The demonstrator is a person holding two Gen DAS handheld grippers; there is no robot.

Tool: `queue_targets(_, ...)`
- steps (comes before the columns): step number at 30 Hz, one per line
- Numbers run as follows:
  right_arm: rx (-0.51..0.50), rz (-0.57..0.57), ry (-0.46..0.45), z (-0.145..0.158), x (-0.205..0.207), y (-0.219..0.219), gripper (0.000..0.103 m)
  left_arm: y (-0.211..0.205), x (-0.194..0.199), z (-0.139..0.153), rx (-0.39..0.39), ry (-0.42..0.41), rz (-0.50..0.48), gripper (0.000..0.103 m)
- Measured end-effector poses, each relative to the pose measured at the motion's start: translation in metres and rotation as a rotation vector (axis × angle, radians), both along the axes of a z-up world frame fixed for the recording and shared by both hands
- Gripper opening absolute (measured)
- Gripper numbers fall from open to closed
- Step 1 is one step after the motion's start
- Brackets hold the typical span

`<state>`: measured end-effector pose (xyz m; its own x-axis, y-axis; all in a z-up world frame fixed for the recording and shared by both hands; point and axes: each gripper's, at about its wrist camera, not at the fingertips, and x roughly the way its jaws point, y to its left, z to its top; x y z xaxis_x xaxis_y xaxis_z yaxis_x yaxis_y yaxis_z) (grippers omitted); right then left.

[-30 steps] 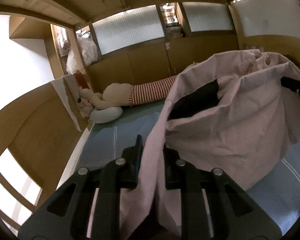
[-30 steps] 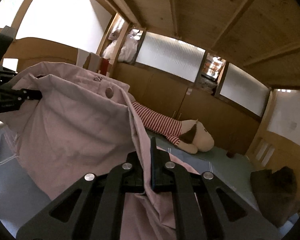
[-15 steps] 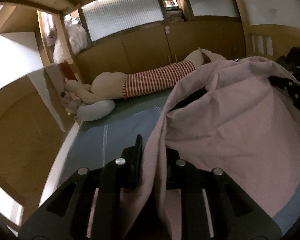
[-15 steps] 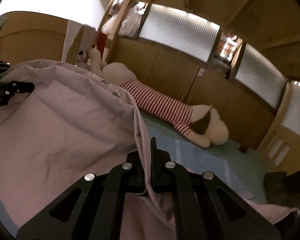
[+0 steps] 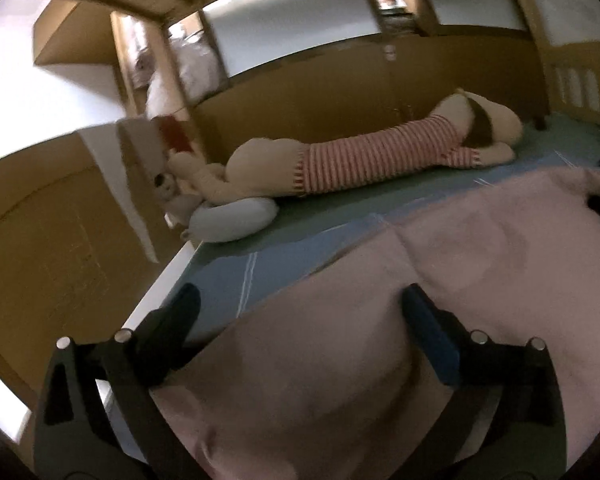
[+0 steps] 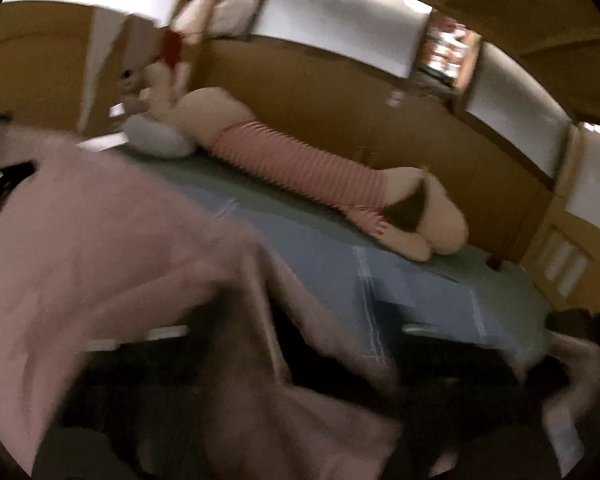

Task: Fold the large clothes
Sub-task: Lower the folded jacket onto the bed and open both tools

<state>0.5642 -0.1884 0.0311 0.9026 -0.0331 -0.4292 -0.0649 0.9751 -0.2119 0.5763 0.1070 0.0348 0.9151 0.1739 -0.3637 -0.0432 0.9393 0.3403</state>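
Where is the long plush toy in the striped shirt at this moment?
The plush toy lies along the far edge of the bed, against the wooden wall, beyond the pink garment. In the left wrist view, a white pillow lies at its left end.

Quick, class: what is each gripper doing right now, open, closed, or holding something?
Left gripper: open, fingers spread over the pink garment, holding nothing.
Right gripper: too blurred and covered by the garment to tell.

Left gripper (image 5: pixel 300 308) jaws spread wide, right gripper too blurred to judge
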Motion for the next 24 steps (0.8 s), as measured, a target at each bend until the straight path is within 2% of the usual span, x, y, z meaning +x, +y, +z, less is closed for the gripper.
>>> queue_targets(2, 0.034, -0.062, -0.039, 0.010, 0.001, -0.012, 0.099, 0.009, 0.005, 0.005, 0.007, -0.020, 0.063, 0.101)
queue_targets(4, 0.060, -0.124, -0.091, 0.021, -0.003, -0.025, 0.099, 0.019, 0.004, 0.018, 0.044, -0.105, 0.166, 0.101)
queue_targets(6, 0.112, -0.212, -0.194, 0.045, -0.019, -0.044, 0.099, 0.035, -0.001, 0.041, 0.046, -0.208, 0.268, 0.101)
queue_targets(8, 0.206, -0.280, -0.286, 0.072, -0.041, -0.067, 0.101, 0.061, -0.014, 0.073, -0.047, -0.288, 0.338, 0.101)
queue_targets(10, 0.287, -0.295, -0.314, 0.088, -0.060, -0.083, 0.102, 0.078, -0.033, 0.100, -0.159, -0.306, 0.315, 0.101)
queue_targets(12, 0.372, -0.275, -0.306, 0.105, -0.092, -0.098, 0.102, 0.082, -0.063, 0.123, -0.184, -0.320, 0.273, 0.101)
queue_targets(16, 0.455, -0.246, -0.239, 0.121, -0.160, -0.108, 0.102, 0.065, -0.134, 0.143, -0.178, -0.277, 0.196, 0.101)
queue_targets(20, 0.435, -0.180, -0.136, 0.126, -0.246, -0.099, 0.102, 0.050, -0.235, 0.147, -0.320, -0.214, 0.072, 0.101)
queue_targets(22, 0.441, -0.165, -0.073, 0.120, -0.291, -0.093, 0.102, 0.039, -0.281, 0.143, -0.348, -0.156, 0.051, 0.101)
queue_targets(24, 0.456, -0.159, -0.051, 0.110, -0.327, -0.086, 0.102, 0.028, -0.323, 0.131, -0.382, -0.083, 0.032, 0.101)
